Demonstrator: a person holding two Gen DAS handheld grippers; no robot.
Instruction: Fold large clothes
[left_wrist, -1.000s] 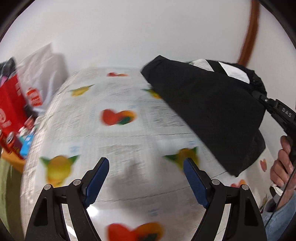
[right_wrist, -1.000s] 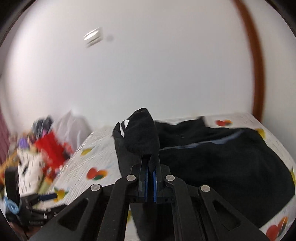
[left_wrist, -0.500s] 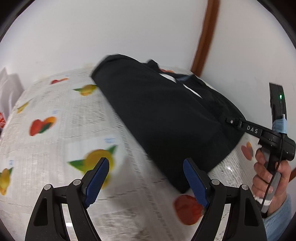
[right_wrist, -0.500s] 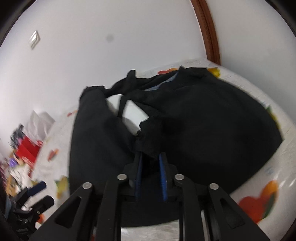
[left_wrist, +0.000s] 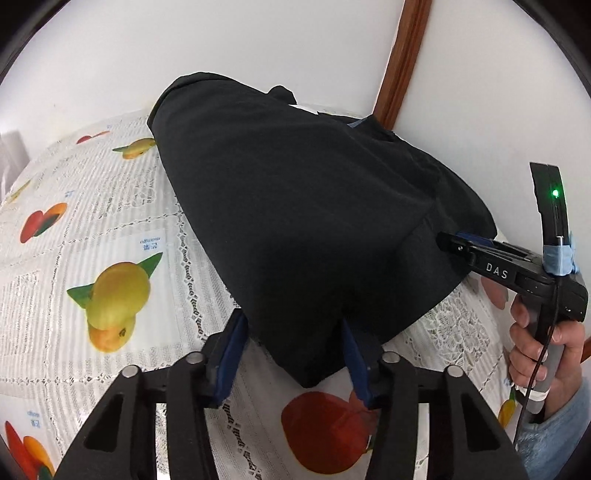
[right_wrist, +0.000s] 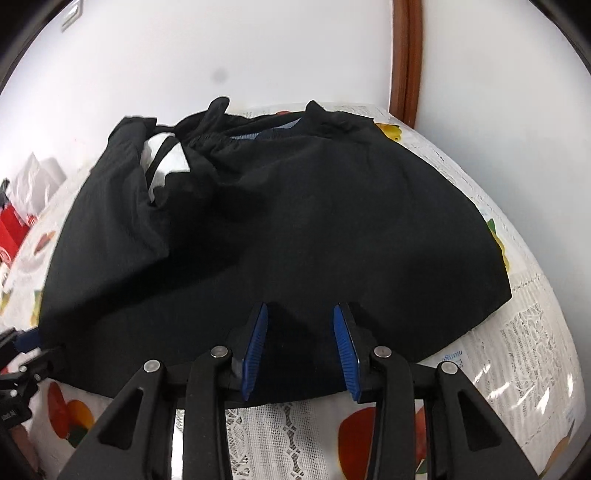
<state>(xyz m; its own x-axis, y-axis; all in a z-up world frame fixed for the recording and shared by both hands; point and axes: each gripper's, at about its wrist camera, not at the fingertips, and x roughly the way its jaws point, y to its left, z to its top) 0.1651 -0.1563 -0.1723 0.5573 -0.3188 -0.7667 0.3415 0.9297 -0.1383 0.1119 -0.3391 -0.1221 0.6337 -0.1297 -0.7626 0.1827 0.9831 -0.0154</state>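
While one black folded fabric garment (right_wrist: 280, 229) lies spread on the white lace tablecloth printed with fruit (left_wrist: 110, 229), two grippers sit at its near hem. Its cloth is matte, with a white patch near the far collar. The left gripper (left_wrist: 293, 354) stands part open around a hem corner. The right gripper (right_wrist: 299, 347) gapes, gripping nothing.

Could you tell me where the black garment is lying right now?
The black garment lies spread on the fruit-print tablecloth, its far edge near the wall by the brown trim, its near hem between both grippers' open fingers.
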